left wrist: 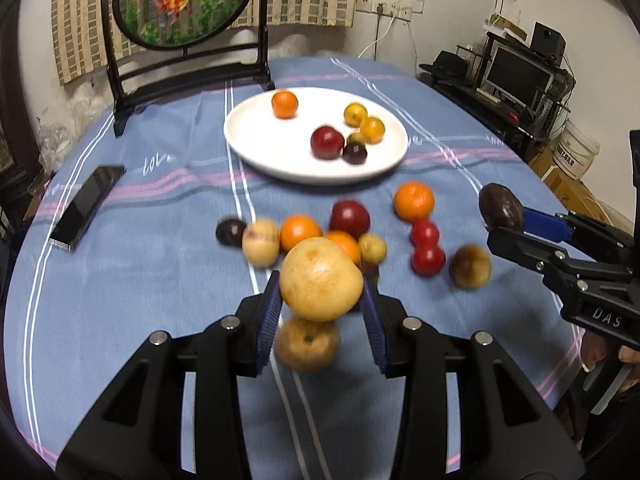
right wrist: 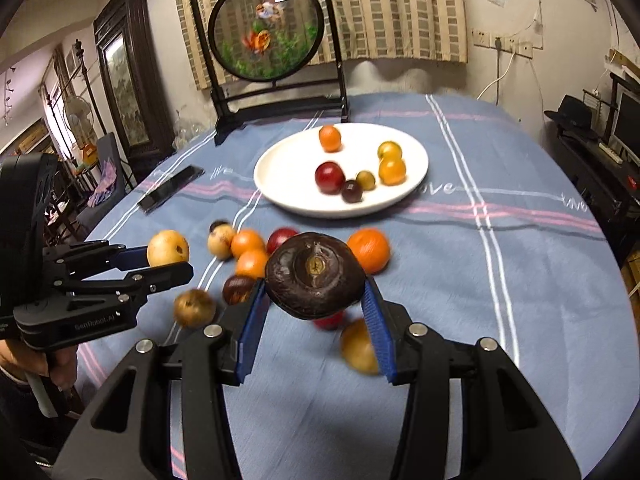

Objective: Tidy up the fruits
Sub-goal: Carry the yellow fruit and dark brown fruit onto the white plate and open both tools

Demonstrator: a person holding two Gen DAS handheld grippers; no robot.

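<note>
six small fruits lie in the white plate (left wrist: 244,140); left jaws grip a yellow fruit (left wrist: 320,278), right jaws a dark fruit (right wrist: 314,280).

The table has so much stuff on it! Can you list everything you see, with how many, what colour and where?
plate: one, white, far middle of the table
fruits on plate: six; orange, yellow, red, dark
loose fruits: about a dozen, orange, red, tan and dark, on the cloth nearer than the plate
phone: one, black, left of the plate
goldfish screen: one, round, black stand, far end
tablecloth: one, blue with pink and white stripes
tan fruit: one, in the left gripper
dark fruit: one, brown-black, in the right gripper
</note>
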